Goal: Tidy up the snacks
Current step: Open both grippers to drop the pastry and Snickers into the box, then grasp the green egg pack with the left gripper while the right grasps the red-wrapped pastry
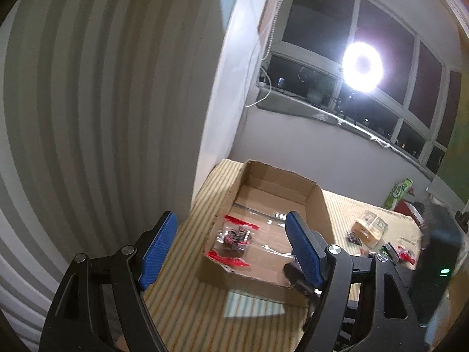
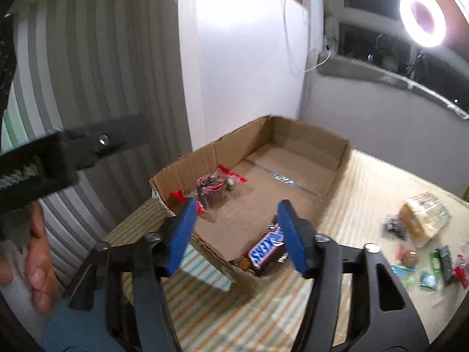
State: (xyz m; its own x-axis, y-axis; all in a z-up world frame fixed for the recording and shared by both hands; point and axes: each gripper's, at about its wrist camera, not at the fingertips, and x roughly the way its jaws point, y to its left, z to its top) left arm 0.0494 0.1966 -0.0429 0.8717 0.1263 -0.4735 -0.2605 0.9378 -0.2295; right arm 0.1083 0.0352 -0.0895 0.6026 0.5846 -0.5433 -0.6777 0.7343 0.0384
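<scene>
**Two snacks boxed, a scatter of others off to the right**

Two snacks lie in the cardboard box (image 2: 310, 143): a clear red-edged packet (image 2: 212, 189) ahead of the right gripper's (image 2: 236, 234) left finger, and a Snickers bar (image 2: 268, 248) low in the near corner, just inside the right finger. The bar's long axis runs roughly along the line of the fingers, tilted a little. Both of that gripper's jaws are spread wide with nothing between the blue pads (image 2: 181, 234).

The left gripper (image 1: 231, 252) also stands open and empty, hovering over the box's near left wall; in its view the red-edged packet (image 1: 234, 239) sits between the jaws and just beyond them.

What is left to sort lies outside the box, right of both grippers: a clear pack of pale biscuits or wafers (image 2: 423, 218), a small dark packet (image 2: 394, 227) touching it, and nearer, a loose cluster of small wrapped sweets (image 2: 431, 267) in green, red and black. The right gripper looks the nearer one to this scatter, so the next pick probably means swinging it rightward, away from the box.

Everything rests on a striped cloth-covered surface (image 2: 366, 182). Behind it stand a striped wall, a white pillar and a dark window, with a ring light (image 2: 423, 17) glaring on the sill.
</scene>
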